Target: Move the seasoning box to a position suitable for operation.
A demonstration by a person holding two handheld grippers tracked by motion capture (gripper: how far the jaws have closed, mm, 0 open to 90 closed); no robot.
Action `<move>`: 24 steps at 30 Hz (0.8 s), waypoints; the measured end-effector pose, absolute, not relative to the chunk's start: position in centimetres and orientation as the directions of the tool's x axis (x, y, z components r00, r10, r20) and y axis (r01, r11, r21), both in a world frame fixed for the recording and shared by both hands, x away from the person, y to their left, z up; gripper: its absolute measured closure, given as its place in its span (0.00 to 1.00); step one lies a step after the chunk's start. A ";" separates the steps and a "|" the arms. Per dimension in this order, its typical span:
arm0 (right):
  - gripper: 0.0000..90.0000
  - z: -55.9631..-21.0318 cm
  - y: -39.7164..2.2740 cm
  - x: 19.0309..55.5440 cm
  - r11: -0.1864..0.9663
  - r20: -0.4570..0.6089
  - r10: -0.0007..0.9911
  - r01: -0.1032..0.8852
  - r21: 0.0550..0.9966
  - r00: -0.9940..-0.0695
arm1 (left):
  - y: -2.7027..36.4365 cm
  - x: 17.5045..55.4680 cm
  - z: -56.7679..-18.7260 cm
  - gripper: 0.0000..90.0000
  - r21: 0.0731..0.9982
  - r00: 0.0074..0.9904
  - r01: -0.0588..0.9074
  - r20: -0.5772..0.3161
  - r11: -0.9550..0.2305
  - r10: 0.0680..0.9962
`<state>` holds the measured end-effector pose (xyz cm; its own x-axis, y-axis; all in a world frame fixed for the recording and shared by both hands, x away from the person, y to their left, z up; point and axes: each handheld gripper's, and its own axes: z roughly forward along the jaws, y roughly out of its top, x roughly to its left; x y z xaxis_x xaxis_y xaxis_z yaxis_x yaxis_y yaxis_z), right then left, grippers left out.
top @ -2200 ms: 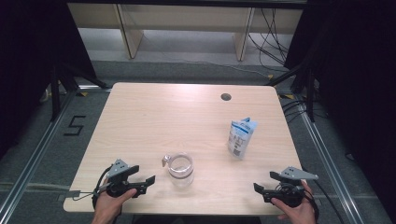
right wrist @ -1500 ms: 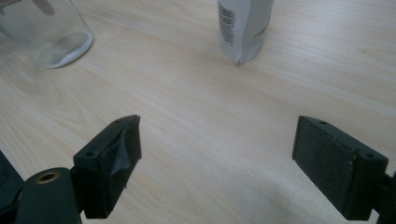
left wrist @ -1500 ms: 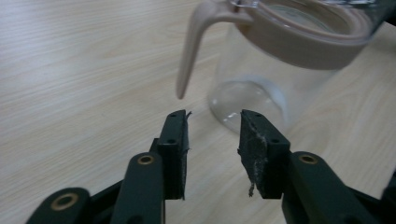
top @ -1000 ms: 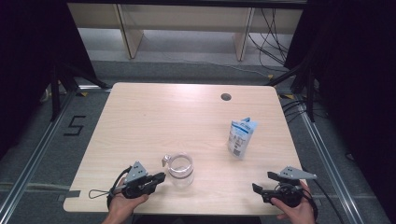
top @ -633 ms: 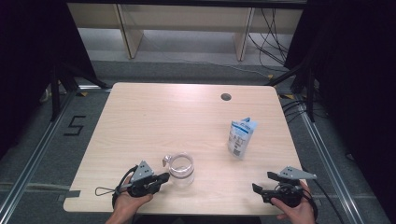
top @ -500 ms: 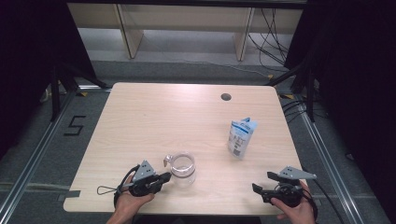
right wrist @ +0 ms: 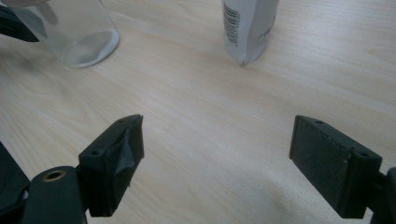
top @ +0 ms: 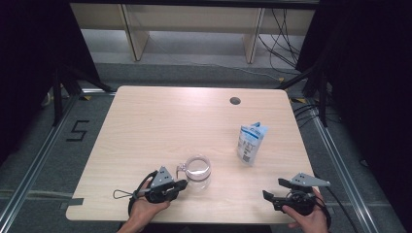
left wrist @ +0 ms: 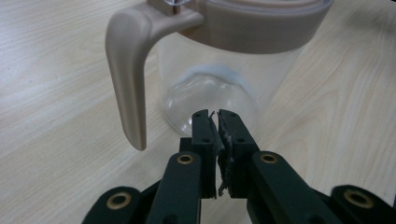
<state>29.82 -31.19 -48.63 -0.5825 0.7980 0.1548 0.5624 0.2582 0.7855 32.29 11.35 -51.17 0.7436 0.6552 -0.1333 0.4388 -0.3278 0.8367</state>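
Note:
A clear pitcher with a beige rim and handle stands on the wooden table near its front edge. My left gripper lies low just left of it, shut with nothing between its jaws. In the left gripper view the gripper has its tips close to the pitcher's base, beside the handle; I cannot tell whether they touch. A white and blue pouch stands upright at the right. My right gripper rests at the front right, open and empty, facing the pouch and pitcher.
A dark round cable hole sits near the table's far edge. Black frame legs and cables stand off both sides of the table. A "5" mark is on the floor to the left.
My left gripper has slid right along the front edge up to the pitcher, jaws staying shut. The right gripper, pitcher and pouch have not moved.

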 end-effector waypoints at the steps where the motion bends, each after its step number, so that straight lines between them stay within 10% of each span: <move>1: 0.21 -48.6 -31.2 29.8 0.258 0.155 0.798 0.562 0.786 -0.582 | 11.4 32.3 -51.2 0.94 0.837 0.744 0.439 -0.133 -0.328 0.655; 24: 0.21 -48.8 -31.1 29.9 0.260 0.153 0.796 0.559 0.788 -0.585 | 13.9 31.1 -49.6 0.76 0.864 0.713 0.407 -0.097 -0.297 0.694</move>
<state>29.91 -31.08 -48.75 -0.5851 0.7964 0.1527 0.5589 0.2596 0.7875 31.08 13.94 -49.63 0.7134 0.6940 -0.0974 0.4066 -0.2966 0.8641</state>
